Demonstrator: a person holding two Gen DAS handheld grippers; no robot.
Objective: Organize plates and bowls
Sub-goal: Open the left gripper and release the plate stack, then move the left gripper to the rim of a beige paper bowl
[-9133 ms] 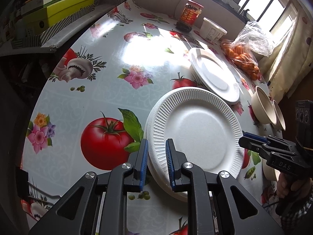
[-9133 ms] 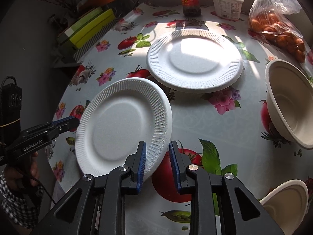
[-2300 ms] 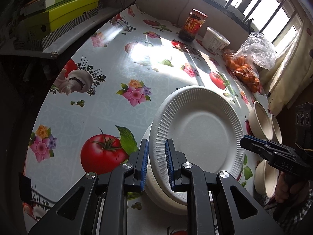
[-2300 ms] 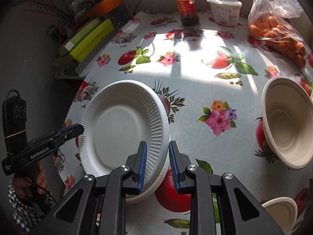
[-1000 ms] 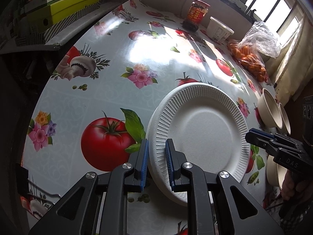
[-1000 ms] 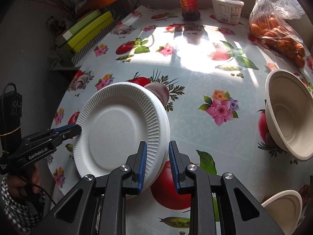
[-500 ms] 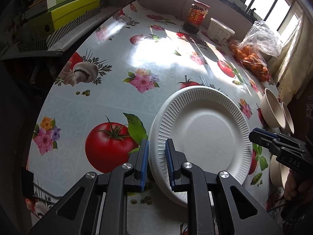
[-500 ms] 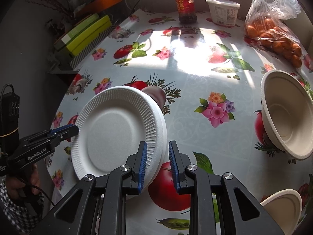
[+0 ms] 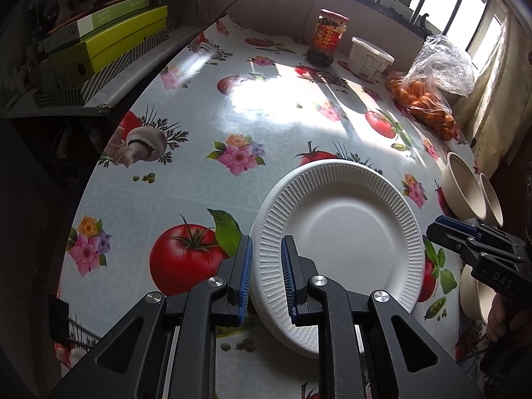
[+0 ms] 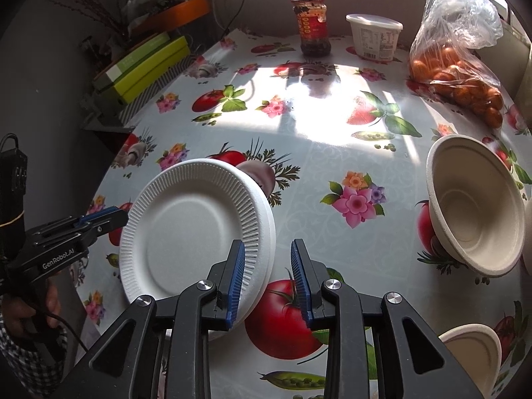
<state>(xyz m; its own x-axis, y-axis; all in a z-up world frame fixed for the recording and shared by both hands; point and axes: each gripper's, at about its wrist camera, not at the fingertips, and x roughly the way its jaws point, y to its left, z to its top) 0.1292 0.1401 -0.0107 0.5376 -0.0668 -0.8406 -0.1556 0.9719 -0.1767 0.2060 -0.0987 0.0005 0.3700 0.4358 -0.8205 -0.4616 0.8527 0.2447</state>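
Note:
Two white paper plates lie stacked [image 9: 342, 229] on the patterned tablecloth, also in the right wrist view [image 10: 196, 226]. My left gripper [image 9: 265, 281] is shut on the stack's near rim. My right gripper [image 10: 268, 281] is open, its jaws wider apart now, with the stack's opposite rim between them. A cream bowl [image 10: 475, 206] stands tilted at the right, another bowl [image 10: 472, 355] sits at the lower right. In the left wrist view the bowls [image 9: 465, 189] stand at the table's right edge.
A red-labelled jar [image 10: 311, 26], a white tub [image 10: 374, 36] and a bag of oranges [image 10: 455, 63] stand along the far edge. Green boxes [image 9: 109, 43] sit on a shelf at the left. The table edge [image 9: 83, 179] curves close at the left.
Since 9 s ago the second plate has come onto the first, making one stack. In the last half second my right gripper has opened off the rim. The left stays shut.

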